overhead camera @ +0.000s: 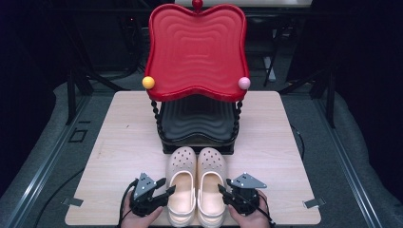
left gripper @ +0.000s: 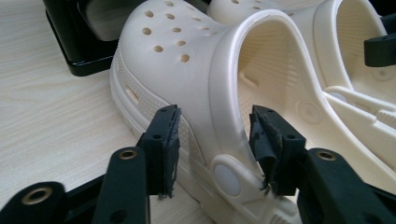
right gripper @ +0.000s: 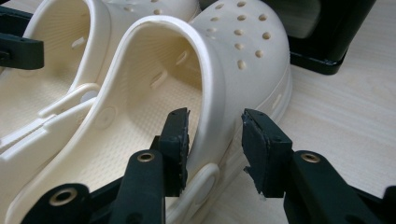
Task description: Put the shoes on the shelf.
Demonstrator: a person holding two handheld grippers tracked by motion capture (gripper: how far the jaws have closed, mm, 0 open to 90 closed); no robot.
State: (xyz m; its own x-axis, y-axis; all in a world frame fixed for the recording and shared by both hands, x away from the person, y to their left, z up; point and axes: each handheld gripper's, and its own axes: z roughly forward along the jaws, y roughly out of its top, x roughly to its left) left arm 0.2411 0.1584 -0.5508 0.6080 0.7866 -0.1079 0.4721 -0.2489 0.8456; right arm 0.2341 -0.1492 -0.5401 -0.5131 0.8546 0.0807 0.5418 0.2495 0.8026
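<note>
Clogs sit side by side at my table's [overhead camera: 119,142] near edge, toes touching the black tray [overhead camera: 197,124]. My left gripper [left gripper: 212,140] straddles the left clog's [left gripper: 187,70] outer wall, jaws apart; my right gripper [right gripper: 215,140] straddles the right clog's [right gripper: 224,60] outer wall, likewise unclamped.

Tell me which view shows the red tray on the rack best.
The high view: the red tray appears whole there, on top of the rack above the black tray. The left gripper view catches just a black corner of the rack base; the right gripper view likewise, beyond the clogs.
</note>
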